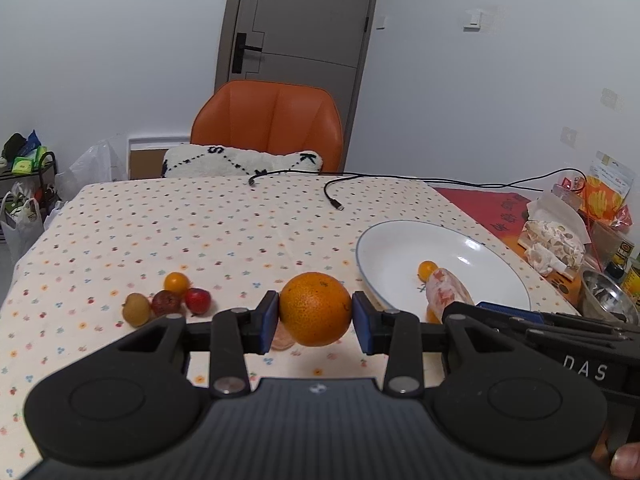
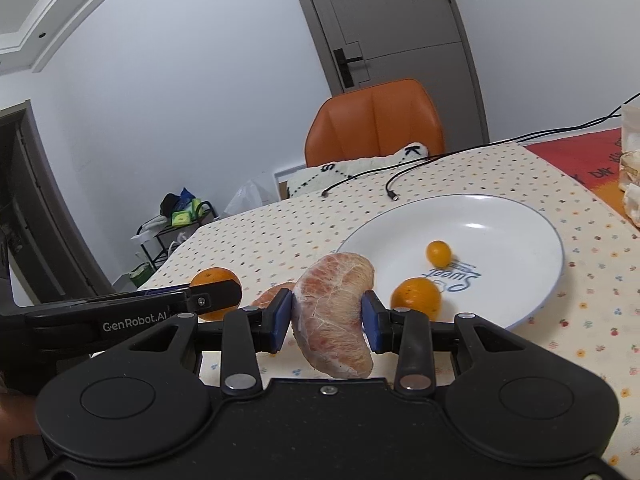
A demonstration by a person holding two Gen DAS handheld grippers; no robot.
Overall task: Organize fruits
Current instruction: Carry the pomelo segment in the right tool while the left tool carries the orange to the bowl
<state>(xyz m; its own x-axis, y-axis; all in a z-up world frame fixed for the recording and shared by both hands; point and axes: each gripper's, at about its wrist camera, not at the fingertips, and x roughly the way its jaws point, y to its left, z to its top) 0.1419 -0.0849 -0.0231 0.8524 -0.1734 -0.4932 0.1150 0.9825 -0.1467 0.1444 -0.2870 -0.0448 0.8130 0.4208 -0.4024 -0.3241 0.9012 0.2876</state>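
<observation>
The left gripper (image 1: 315,316) is held level, just above the spotted tablecloth (image 1: 200,220), and its blue pads are clenched on a round orange (image 1: 315,309) from both sides. The right gripper (image 2: 327,318) is held a little higher and tilted toward the white round plate with a thin blue rim (image 2: 520,216); its jaws grasp a peeled pink pomelo segment (image 2: 336,316), which hangs between the pads near the plate's front edge. In the plate lie a small yellow-orange tomato (image 2: 438,252) and a second, smaller orange (image 2: 416,296). Left of the left gripper, four small fruits (image 1: 168,300) sit close together on the cloth. Another pink segment (image 2: 272,298) lies on the cloth between the two grippers.
</observation>
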